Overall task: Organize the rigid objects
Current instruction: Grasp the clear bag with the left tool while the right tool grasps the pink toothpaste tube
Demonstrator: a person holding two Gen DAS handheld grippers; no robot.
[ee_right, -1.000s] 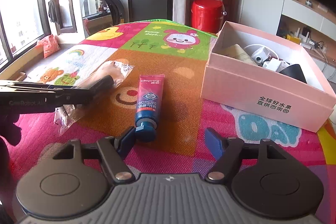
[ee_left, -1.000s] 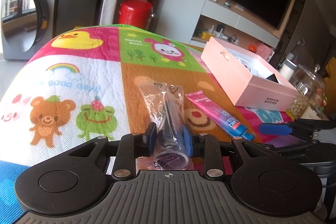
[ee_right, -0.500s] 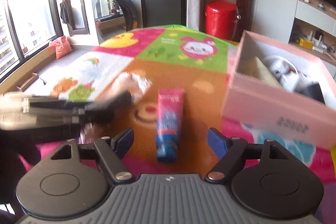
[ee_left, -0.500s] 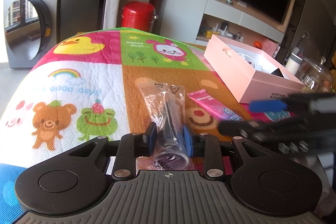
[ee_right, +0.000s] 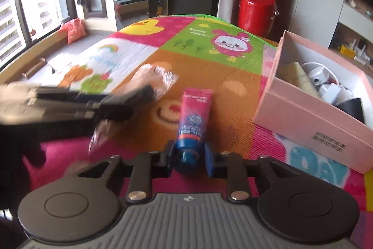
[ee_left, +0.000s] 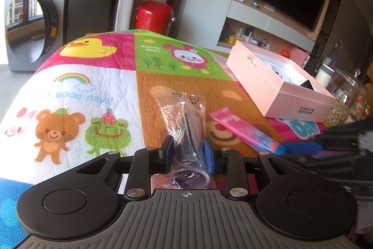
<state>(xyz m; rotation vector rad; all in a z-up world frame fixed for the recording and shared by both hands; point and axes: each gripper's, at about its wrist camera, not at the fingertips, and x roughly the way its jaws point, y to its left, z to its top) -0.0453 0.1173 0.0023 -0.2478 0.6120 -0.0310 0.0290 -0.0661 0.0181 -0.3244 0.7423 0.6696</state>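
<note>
My left gripper (ee_left: 188, 151) is shut on a dark cylindrical item in a clear plastic bag (ee_left: 186, 123), which lies on the colourful cartoon mat (ee_left: 93, 85). Just to its right lies a pink toothpaste tube (ee_left: 242, 130) with a blue cap. In the right wrist view my right gripper (ee_right: 190, 155) has its jaws closing on that tube (ee_right: 194, 109), and the blue pads touch both sides of its cap end. The left gripper (ee_right: 121, 104) with the bag (ee_right: 158, 78) shows blurred at the left. An open pink box (ee_right: 303, 118) stands to the right.
The pink box (ee_left: 268, 85) holds several small items. A glass jar of nuts (ee_left: 345, 95) stands behind it. A red canister (ee_left: 153, 15) and a washing machine (ee_left: 30, 25) stand beyond the mat's far edge.
My right gripper's jaws went from wide apart to closed in on the tube's cap end. The left gripper and its bag stayed where they were.
</note>
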